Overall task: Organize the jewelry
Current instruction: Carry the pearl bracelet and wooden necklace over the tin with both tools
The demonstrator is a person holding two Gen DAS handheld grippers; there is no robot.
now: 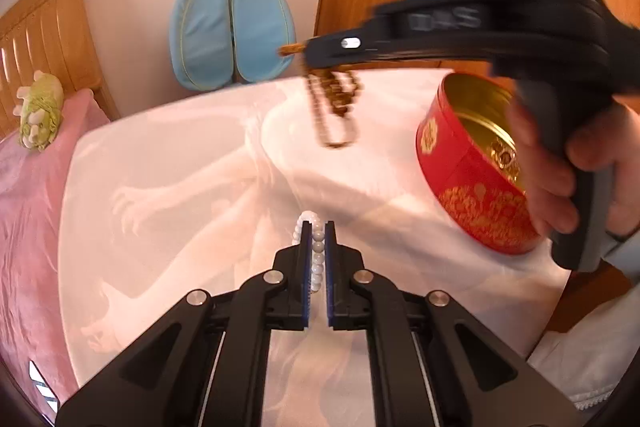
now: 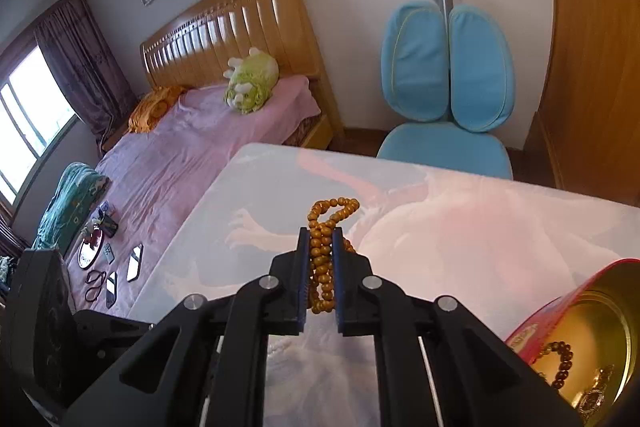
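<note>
— Over the white tablecloth, what does each gripper hold?

— The left gripper has its fingers clamped on a white bead bracelet, low over the cloth. The right gripper is closed on a bundle of golden-brown bead strands, which hang in loops well above the table.

— And the tin?

— The red round tin stands open on the cloth near the right gripper, to the left gripper's right. Inside lie a brown bead bracelet and a wristwatch.

— Behind the table?

— A blue chair and a bed with a pink sheet.
</note>
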